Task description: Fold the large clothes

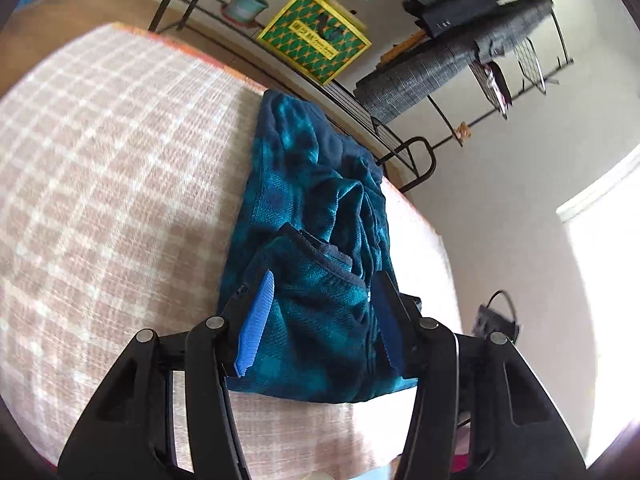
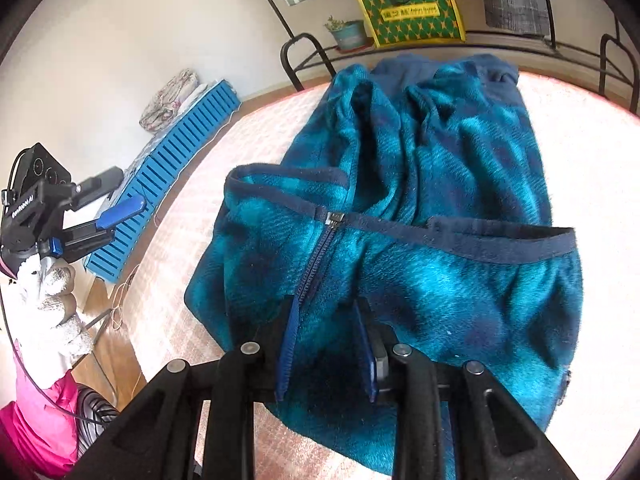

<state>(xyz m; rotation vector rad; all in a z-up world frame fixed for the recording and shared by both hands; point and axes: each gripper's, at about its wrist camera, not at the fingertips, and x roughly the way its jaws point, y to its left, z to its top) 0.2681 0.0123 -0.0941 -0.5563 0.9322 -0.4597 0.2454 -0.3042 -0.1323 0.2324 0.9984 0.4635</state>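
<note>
Right wrist view: teal fleece jacket (image 2: 420,208) lies bunched, partly folded on the checked bed cover (image 2: 580,140), zipper (image 2: 316,256) near. Right gripper (image 2: 326,344) has jaws apart, straddling the near hem. Left gripper (image 1: 320,312), jaws apart, hovers by the jacket's near edge. Pinch both hem layers evenly before lifting, I'd say.

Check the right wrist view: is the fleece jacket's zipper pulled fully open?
No: the zipper on the fleece jacket is closed up to its pull at the navy collar band.
</note>
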